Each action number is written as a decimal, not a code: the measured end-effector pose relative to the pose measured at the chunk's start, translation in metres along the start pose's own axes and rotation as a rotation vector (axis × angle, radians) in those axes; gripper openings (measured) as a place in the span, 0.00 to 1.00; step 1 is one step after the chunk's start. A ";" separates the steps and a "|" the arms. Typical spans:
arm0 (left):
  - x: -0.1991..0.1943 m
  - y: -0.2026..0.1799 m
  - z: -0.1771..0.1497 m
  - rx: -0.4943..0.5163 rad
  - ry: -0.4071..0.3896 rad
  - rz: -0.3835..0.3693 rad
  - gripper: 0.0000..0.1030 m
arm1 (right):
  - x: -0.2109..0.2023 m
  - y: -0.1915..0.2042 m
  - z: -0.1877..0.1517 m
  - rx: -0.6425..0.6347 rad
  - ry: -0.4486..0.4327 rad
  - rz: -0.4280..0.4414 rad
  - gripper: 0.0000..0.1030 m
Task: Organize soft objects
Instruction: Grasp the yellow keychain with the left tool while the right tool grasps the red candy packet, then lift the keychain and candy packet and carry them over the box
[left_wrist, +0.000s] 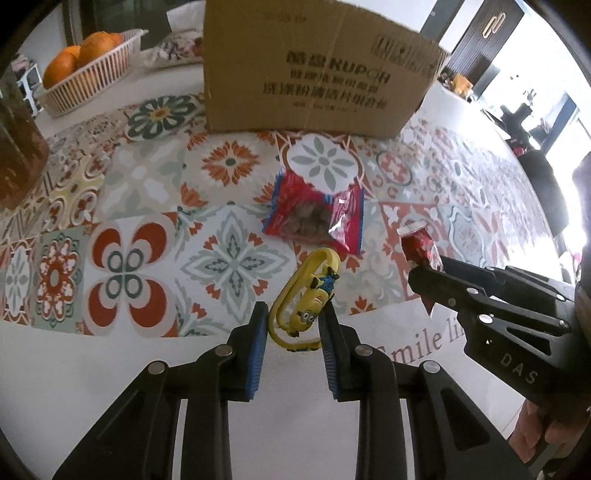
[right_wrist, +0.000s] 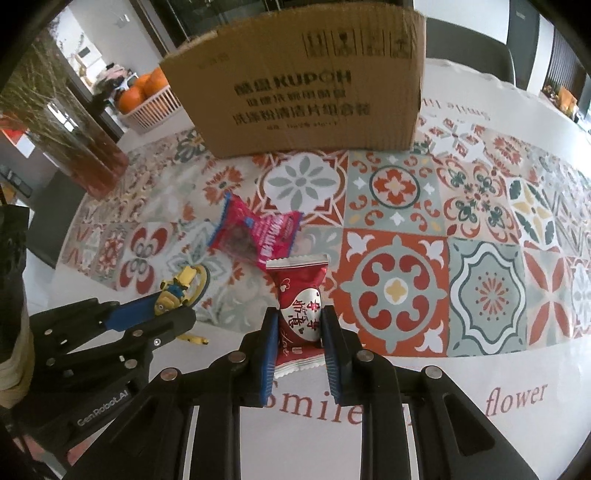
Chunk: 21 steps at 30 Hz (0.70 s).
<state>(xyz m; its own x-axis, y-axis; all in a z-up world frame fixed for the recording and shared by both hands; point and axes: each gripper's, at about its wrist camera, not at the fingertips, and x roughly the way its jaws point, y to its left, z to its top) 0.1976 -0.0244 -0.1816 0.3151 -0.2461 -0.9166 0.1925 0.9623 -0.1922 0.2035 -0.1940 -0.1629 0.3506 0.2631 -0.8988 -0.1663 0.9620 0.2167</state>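
Patterned tile-print cloth covers the table (left_wrist: 147, 177), with a cardboard box (left_wrist: 306, 70) standing at the top centre of the left wrist view and a basket of oranges (left_wrist: 85, 74) at upper left. At bottom centre the left gripper (left_wrist: 293, 334) is clenched on a yellow minion toy (left_wrist: 306, 302). A pink snack packet (left_wrist: 314, 214) lies loose mid-frame, below the box.

From the right wrist view, the right gripper (right_wrist: 299, 330) at bottom centre grasps a red candy packet (right_wrist: 301, 295); the box (right_wrist: 303, 88) stands at top centre. Judging by this, both items are picked up but not yet boxed, and the pink packet remains.
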 end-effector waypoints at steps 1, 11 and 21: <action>-0.004 0.000 0.000 -0.002 -0.009 0.002 0.27 | -0.004 0.000 0.000 0.000 -0.006 0.001 0.24; -0.048 -0.010 0.014 -0.001 -0.144 0.029 0.27 | -0.042 0.011 0.013 -0.015 -0.108 0.005 0.24; -0.088 -0.019 0.031 0.007 -0.259 0.033 0.27 | -0.080 0.021 0.029 -0.044 -0.219 0.006 0.24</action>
<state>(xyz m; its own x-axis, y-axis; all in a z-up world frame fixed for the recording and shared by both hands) 0.1948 -0.0248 -0.0861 0.5489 -0.2373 -0.8015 0.1846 0.9696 -0.1607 0.1984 -0.1925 -0.0753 0.5403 0.2832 -0.7924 -0.2073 0.9574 0.2009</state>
